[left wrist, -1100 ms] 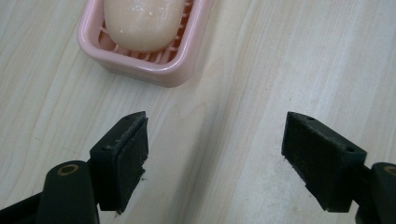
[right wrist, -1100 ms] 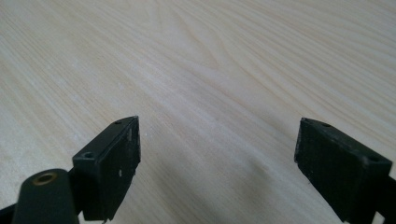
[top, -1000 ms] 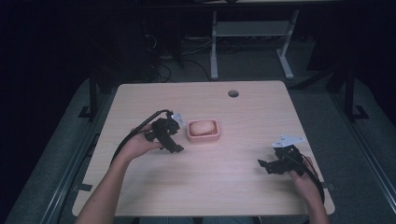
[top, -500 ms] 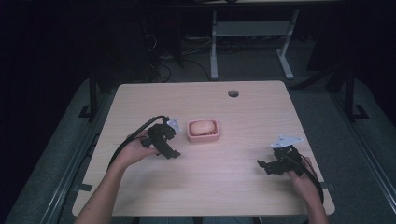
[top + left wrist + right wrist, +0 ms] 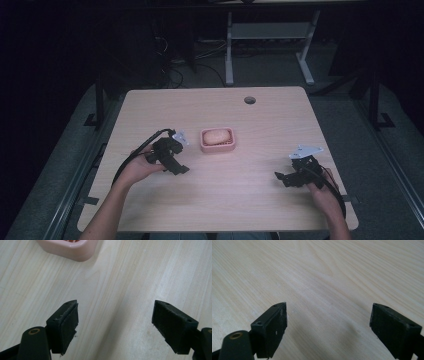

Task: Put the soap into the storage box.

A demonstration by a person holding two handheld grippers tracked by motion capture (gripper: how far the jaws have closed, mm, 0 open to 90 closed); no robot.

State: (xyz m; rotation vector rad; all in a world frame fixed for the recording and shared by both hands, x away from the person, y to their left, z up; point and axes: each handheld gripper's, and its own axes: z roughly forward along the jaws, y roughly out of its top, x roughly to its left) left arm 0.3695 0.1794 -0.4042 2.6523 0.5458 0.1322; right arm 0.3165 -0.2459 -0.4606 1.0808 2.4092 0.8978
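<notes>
1 pink tray (image 5: 217, 140) holding 1 indistinct lump; 2 grippers, left (image 5: 181, 169) and right (image 5: 280, 178), jaws wide, empty.

Pink dish (image 5: 217, 140) on wooden table (image 5: 250, 125)

Left gripper pulls back from the dish

The left gripper (image 5: 181, 169) has drawn away from the pink dish (image 5: 217, 140) toward the near left, jaws wide apart over bare table (image 5: 240, 200).
</notes>
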